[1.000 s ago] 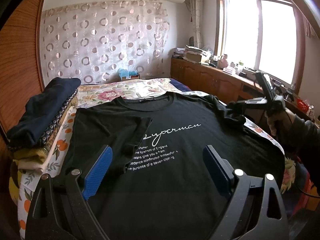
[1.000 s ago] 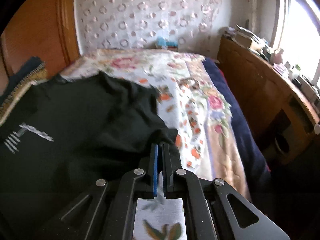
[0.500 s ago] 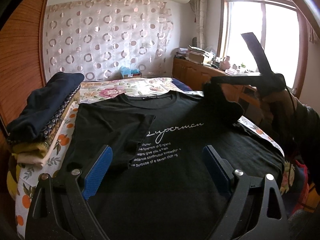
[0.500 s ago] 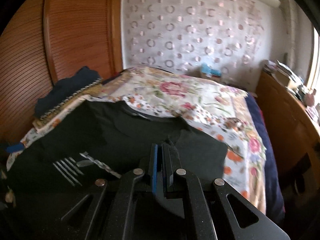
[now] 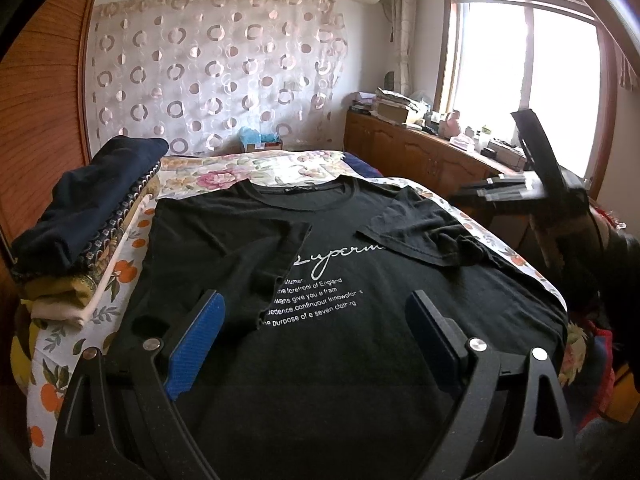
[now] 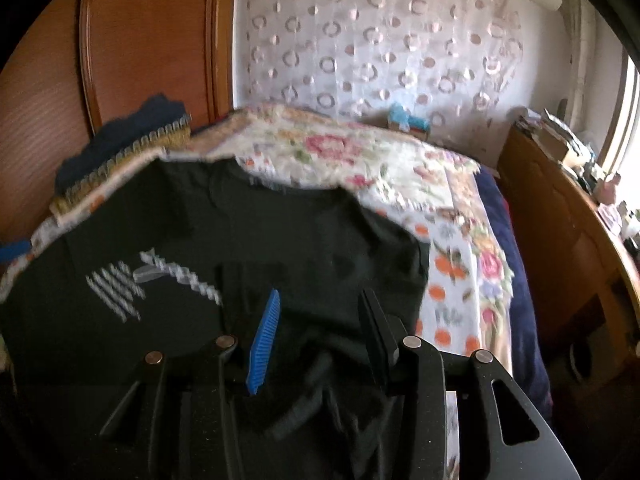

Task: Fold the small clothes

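Observation:
A black T-shirt with white lettering (image 5: pixel 344 304) lies flat on the bed, print up, and shows blurred in the right wrist view (image 6: pixel 280 248). Its left sleeve (image 5: pixel 256 272) and right sleeve (image 5: pixel 424 236) are both folded in over the chest. My left gripper (image 5: pixel 316 336) is open and empty above the shirt's lower half. My right gripper (image 6: pixel 320 332) is open and empty over the folded right sleeve; it also shows in the left wrist view (image 5: pixel 520 192), raised at the bed's right edge.
A stack of folded clothes (image 5: pixel 84 232) sits on the bed's left side by the wooden wardrobe (image 5: pixel 36 92). The floral bedspread (image 5: pixel 256 172) extends beyond the collar. A wooden sideboard (image 5: pixel 420 152) with clutter runs under the window on the right.
My right gripper carried the right sleeve up and inward over the chest, then opened and let it go. The sleeve now lies folded on the shirt. My left gripper stayed open and nearly still.

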A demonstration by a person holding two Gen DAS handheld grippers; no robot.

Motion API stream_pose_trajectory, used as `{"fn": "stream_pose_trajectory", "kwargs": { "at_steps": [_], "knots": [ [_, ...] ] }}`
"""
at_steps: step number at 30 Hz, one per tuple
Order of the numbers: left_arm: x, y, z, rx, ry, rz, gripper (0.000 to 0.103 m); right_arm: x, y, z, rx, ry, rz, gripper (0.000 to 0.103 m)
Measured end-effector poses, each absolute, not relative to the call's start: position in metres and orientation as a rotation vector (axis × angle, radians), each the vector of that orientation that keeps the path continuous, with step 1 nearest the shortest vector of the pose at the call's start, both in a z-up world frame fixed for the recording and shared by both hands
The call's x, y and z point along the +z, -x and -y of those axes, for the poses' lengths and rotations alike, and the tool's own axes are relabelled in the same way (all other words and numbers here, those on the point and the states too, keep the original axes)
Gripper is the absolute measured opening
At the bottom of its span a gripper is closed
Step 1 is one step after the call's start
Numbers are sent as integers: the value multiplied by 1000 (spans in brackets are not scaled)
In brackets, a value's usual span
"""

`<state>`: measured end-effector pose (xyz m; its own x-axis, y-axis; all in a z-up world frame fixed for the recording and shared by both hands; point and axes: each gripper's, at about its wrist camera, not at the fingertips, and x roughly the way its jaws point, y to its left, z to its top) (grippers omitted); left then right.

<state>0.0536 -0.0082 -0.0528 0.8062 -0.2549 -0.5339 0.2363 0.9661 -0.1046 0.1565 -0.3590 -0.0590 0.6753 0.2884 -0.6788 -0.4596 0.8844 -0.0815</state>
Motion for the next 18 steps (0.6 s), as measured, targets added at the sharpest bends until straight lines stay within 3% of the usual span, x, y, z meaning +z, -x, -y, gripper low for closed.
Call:
{"fn": "stream_pose_trajectory", "kwargs": {
  "at_steps": [18],
  "knots": [
    [-57, -51, 11, -274, 32, -590, 92, -96, -138, 338, 471, 353, -795, 42]
  ]
}}
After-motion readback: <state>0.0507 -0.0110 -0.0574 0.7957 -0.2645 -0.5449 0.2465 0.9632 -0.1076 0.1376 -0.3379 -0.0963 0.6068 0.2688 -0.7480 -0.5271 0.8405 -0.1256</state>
